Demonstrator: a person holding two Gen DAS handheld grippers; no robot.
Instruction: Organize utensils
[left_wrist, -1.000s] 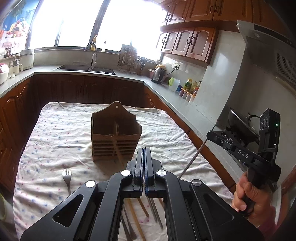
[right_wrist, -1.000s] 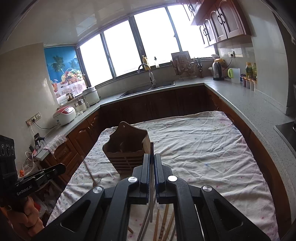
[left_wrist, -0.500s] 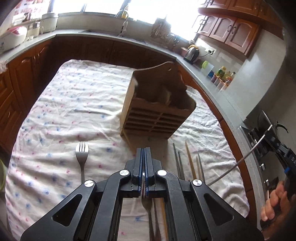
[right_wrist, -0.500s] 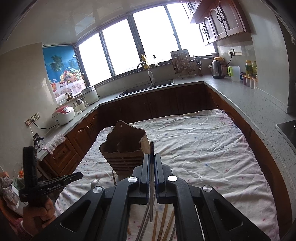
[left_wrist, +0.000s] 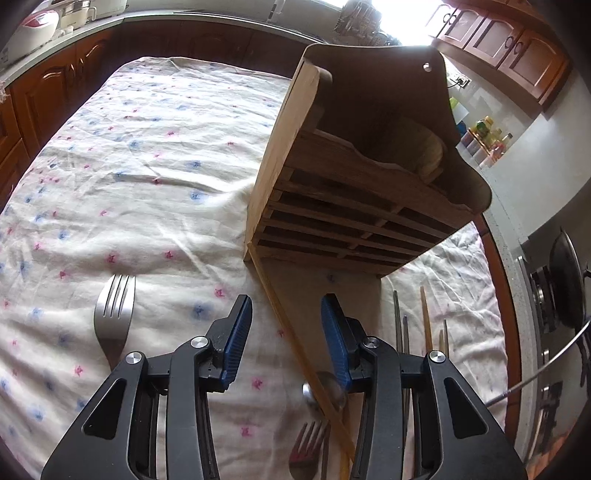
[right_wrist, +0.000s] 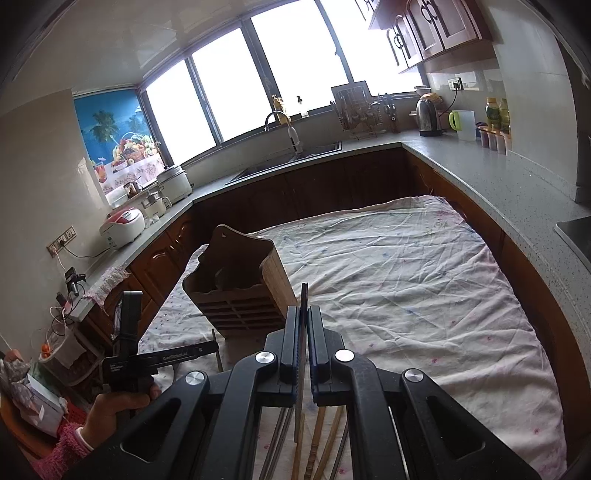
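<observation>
The slatted wooden utensil holder (left_wrist: 351, 184) (right_wrist: 240, 288) stands on the flowered cloth (left_wrist: 147, 166). My left gripper (left_wrist: 286, 325) (right_wrist: 216, 345) hangs low in front of it, its jaws opening. A wooden chopstick (left_wrist: 280, 295) lies on the cloth between them, free of both pads, its far tip at the holder's base. My right gripper (right_wrist: 303, 314) is shut on a metal chopstick (right_wrist: 303, 295) (left_wrist: 546, 373) above the near table. A fork (left_wrist: 112, 314) lies to the left. A spoon (left_wrist: 325, 387) and a second fork (left_wrist: 306, 450) lie under the left gripper.
Metal chopsticks (left_wrist: 399, 332) and wooden chopsticks (left_wrist: 424, 321) (right_wrist: 317, 435) lie loose on the cloth right of the holder's front. Kitchen counters (right_wrist: 480, 173) run along three sides. A wok (left_wrist: 565, 280) sits on the stove at the right. A hand in a pink sleeve (right_wrist: 110, 410) holds the left gripper.
The left gripper has dropped toward the cloth and come close to the holder. Its jaws, shut on the wooden chopstick before, have opened and let it go. The right gripper has barely moved.
</observation>
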